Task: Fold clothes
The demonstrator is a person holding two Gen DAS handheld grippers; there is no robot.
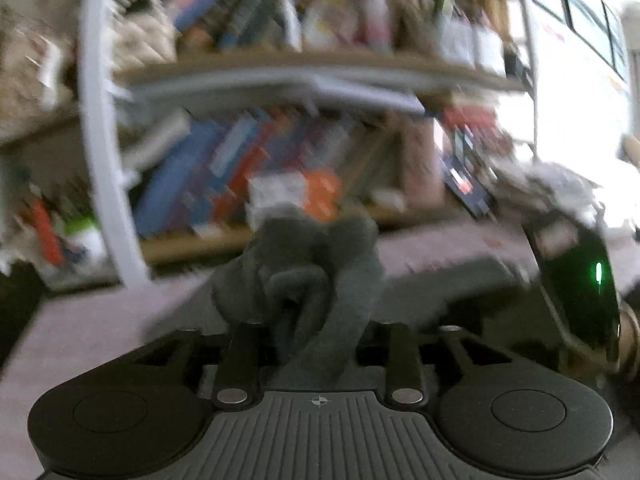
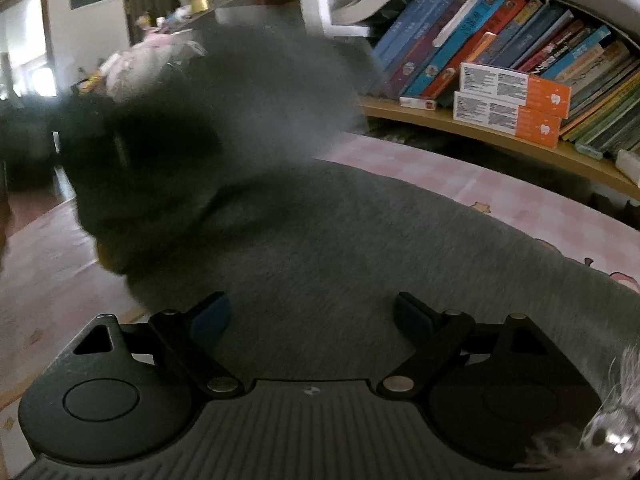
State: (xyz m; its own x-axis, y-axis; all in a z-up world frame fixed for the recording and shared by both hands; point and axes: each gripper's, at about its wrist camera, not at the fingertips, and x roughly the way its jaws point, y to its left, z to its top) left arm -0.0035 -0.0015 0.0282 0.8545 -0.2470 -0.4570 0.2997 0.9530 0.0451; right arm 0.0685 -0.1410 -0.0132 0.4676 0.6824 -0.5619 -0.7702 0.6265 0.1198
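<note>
The left hand-held gripper (image 1: 316,320) has a bunched wad of the grey garment (image 1: 304,276) sitting between its fingers, but the view is smeared with blur, so I honestly can't tell if the pads are pinching it or if it's just draped there. The right hand-held gripper (image 2: 312,312) is spread wide with nothing clamped, hovering low over the flat part of the same grey garment (image 2: 360,240), which lies across the pink checked bedsheet (image 2: 460,176). My guess is we're mid-fold, carrying one side over. To do it well, I'd bring the lifted bunch across and use the right one to pin the flat body so it doesn't drag. For room: the wooden bookshelf (image 2: 500,136) packed with books (image 2: 480,40) sits just beyond the far edge of the bed, with orange-and-white boxes (image 2: 516,96) poking toward the front, so swing short of that. The open sheet on the near side looks like the safer place to lay things.
</note>
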